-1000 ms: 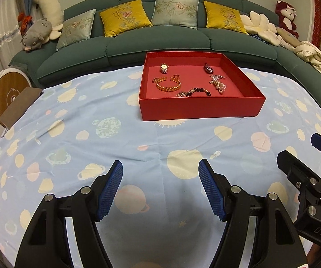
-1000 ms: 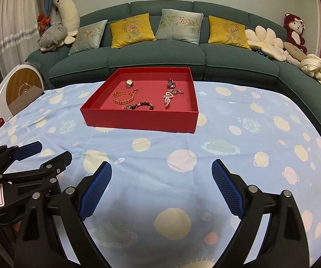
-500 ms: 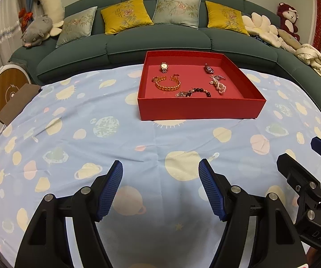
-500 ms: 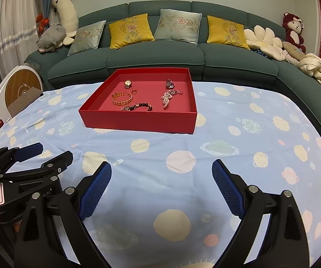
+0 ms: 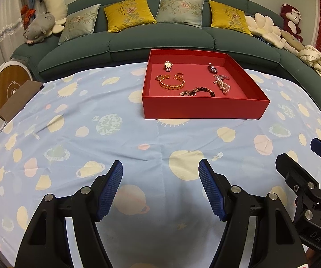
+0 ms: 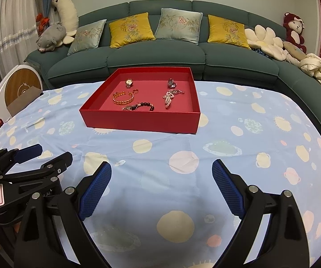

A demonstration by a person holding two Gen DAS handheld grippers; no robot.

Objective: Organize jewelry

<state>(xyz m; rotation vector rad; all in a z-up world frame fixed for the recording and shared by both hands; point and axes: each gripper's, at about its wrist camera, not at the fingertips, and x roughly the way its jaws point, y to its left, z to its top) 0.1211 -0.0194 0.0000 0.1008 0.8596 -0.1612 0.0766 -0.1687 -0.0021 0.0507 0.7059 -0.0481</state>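
A teal sofa (image 5: 160, 42) with yellow and grey cushions runs along the far wall; plush toys sit at both its ends. In front of it the counter is covered by a pale blue cloth (image 5: 93, 116) printed with planets and suns.

Left gripper (image 5: 160, 189): low over the near edge of the cloth, angled downward toward it. Jaws spread wide, blue ribbed pads facing each other, only cloth between them. Right gripper (image 6: 161, 188): same pose beside it, jaws likewise spread, gripping nothing. Each gripper shows at the edge of the other's view, so the two sit side by side, near but apart. Both are well short of the tray.

Red tray (image 5: 205, 111): shallow, square, open-topped, resting on the cloth at the far side of the counter, close to the sofa. All jewelry lies loose on its floor, pieces apart from one another:
- watch (image 5: 167, 65), far left
- small dark piece (image 5: 213, 67), far right; kind cannot be told
- gold chain bracelet (image 5: 171, 84), left of centre
- dark bead bracelet (image 5: 197, 92), near the front wall
- pale pink beaded piece (image 5: 222, 84), right
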